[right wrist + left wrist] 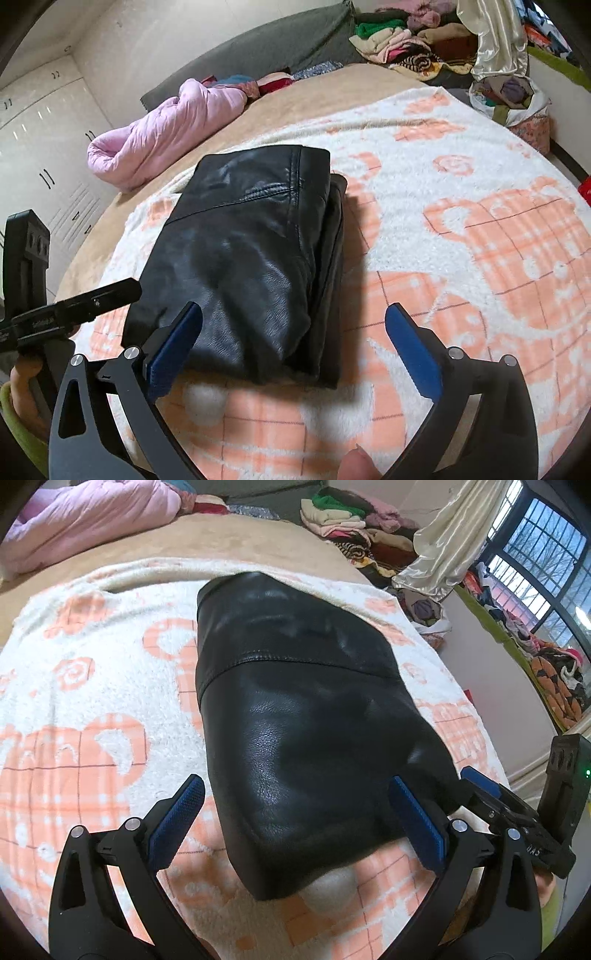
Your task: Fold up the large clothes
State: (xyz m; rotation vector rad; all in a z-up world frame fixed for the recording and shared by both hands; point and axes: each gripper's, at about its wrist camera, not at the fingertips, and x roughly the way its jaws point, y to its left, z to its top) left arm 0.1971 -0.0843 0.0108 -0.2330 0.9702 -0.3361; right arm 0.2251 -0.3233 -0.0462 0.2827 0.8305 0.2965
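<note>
A black leather garment (295, 709) lies folded into a thick rectangle on a white and orange blanket (85, 686). It also shows in the right wrist view (243, 254), folded in layers, with a lower layer sticking out at its right side. My left gripper (295, 805) is open and empty, its blue-padded fingers spread over the garment's near end. My right gripper (293, 336) is open and empty, hovering over the garment's near right corner. The right gripper's tip (484, 790) shows at the garment's right edge in the left wrist view.
The blanket (480, 229) covers a tan bed (229, 535). A pink quilt (166, 129) lies at the bed's far side. Piles of clothes (351, 520) and a bag of clothes (513, 96) sit beyond the bed. A window (535, 572) is at right.
</note>
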